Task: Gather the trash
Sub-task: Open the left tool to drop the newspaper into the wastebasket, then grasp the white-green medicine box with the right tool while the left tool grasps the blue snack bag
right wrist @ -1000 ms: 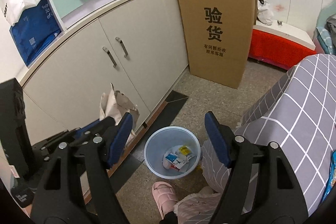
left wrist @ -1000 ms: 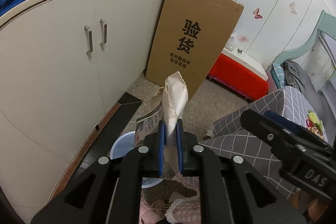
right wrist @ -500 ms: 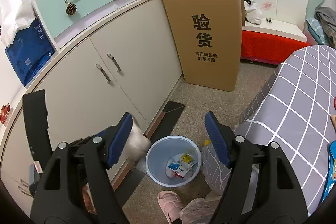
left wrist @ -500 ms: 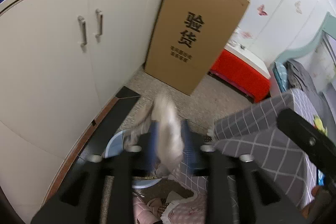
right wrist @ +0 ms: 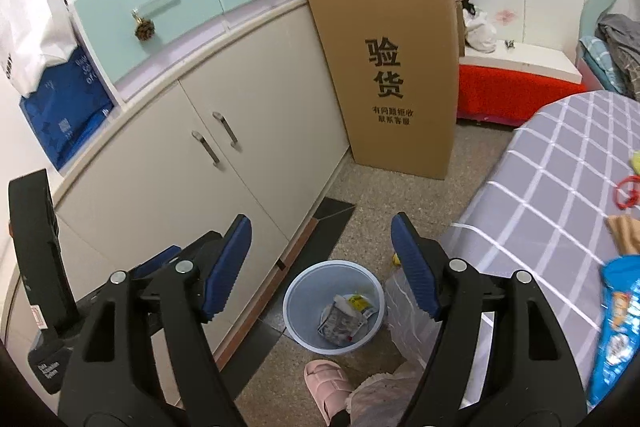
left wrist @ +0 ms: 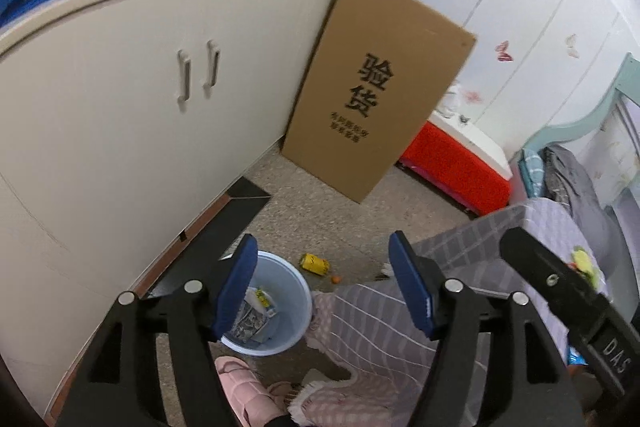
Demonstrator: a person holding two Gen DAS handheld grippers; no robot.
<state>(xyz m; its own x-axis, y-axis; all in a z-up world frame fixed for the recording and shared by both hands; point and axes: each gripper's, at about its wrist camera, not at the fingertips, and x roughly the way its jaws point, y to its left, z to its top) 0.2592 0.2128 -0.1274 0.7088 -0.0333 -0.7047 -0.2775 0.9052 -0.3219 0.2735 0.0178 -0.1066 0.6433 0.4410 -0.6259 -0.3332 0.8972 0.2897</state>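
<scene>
While both my left gripper [left wrist: 322,281] and right gripper [right wrist: 320,265] stand released and empty, the left's jaws having just been opening, I judge the yellow can [left wrist: 315,263] beside the blue wastebasket [right wrist: 298,287] may roll if nudged.

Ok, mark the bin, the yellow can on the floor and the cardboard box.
bin [right wrist: 298,323], right wrist view, bare inner wall at left.
yellow can [left wrist: 315,263], left wrist view, middle of its side.
cardboard box [right wrist: 388,67], right wrist view, printed front face.

Left gripper [left wrist: 322,283] jaws just opened, empty.
</scene>
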